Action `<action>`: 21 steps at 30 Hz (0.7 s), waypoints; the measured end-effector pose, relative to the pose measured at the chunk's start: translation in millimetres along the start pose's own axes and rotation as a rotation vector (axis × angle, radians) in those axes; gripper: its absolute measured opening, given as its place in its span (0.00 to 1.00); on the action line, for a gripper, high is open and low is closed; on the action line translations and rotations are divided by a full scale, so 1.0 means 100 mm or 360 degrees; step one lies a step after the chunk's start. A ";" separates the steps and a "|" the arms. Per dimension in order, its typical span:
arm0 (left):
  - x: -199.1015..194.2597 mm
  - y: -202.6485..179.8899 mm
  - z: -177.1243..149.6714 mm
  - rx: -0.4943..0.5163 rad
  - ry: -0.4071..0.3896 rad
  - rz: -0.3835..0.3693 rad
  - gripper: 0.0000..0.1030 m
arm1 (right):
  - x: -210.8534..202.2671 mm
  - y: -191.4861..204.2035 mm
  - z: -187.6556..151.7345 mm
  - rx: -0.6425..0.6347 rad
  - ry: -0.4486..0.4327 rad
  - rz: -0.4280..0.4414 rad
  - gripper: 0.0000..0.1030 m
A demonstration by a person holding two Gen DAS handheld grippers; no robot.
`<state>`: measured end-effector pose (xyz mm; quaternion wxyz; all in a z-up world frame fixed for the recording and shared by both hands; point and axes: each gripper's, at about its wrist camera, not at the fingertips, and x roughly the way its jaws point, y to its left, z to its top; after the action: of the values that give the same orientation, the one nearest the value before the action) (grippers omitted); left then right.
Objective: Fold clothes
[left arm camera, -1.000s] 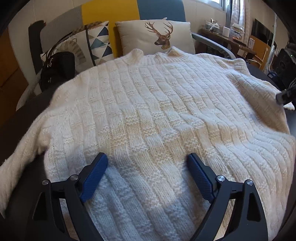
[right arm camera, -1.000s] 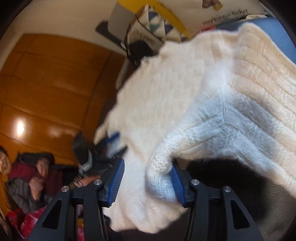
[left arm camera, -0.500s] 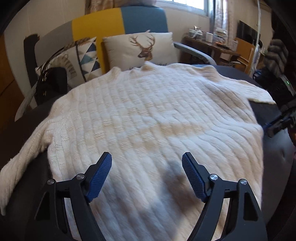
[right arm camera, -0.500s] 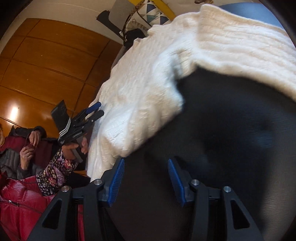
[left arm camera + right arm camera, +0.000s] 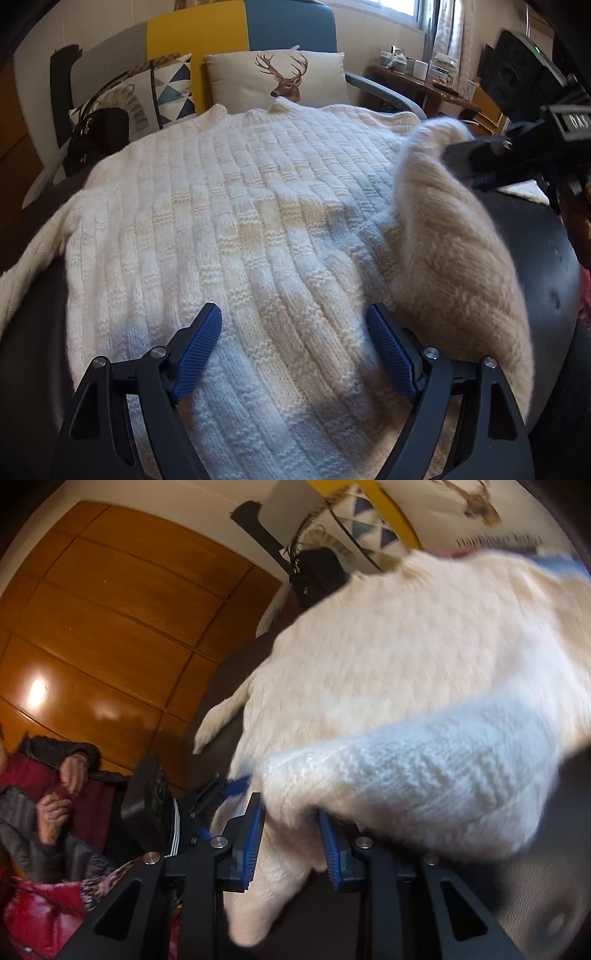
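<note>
Right tongs (image 5: 291,840) pinching sweater sleeve (image 5: 406,794)

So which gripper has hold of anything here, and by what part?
The right gripper pinches the white sweater by its right sleeve, near the cuff end. The left gripper is open, holding nothing.

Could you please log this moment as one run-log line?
right gripper: just closed on sweater sleeve | left gripper: open above sweater

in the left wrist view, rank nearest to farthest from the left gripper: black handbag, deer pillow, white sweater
From the left gripper:
1. white sweater, right under the open jaws
2. black handbag, far left, beside the sweater's shoulder
3. deer pillow, at the back against the sofa
</note>
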<state>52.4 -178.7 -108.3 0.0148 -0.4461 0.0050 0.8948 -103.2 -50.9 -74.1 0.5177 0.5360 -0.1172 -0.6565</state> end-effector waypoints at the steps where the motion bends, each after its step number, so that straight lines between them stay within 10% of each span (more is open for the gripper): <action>1: 0.01 0.00 0.00 0.0010 0.0011 0.0002 0.82 | 0.05 0.01 0.03 -0.0019 0.0017 -0.0043 0.31; 21: 0.15 0.09 0.08 -0.0068 0.0163 -0.0133 0.85 | -0.10 -0.26 -0.67 -0.0416 0.0216 -0.0408 0.36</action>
<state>36.2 -186.8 -115.6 0.0423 -0.4915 -0.0320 0.8693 -62.9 -4.8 -113.6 0.5019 0.5178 0.0734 -0.6889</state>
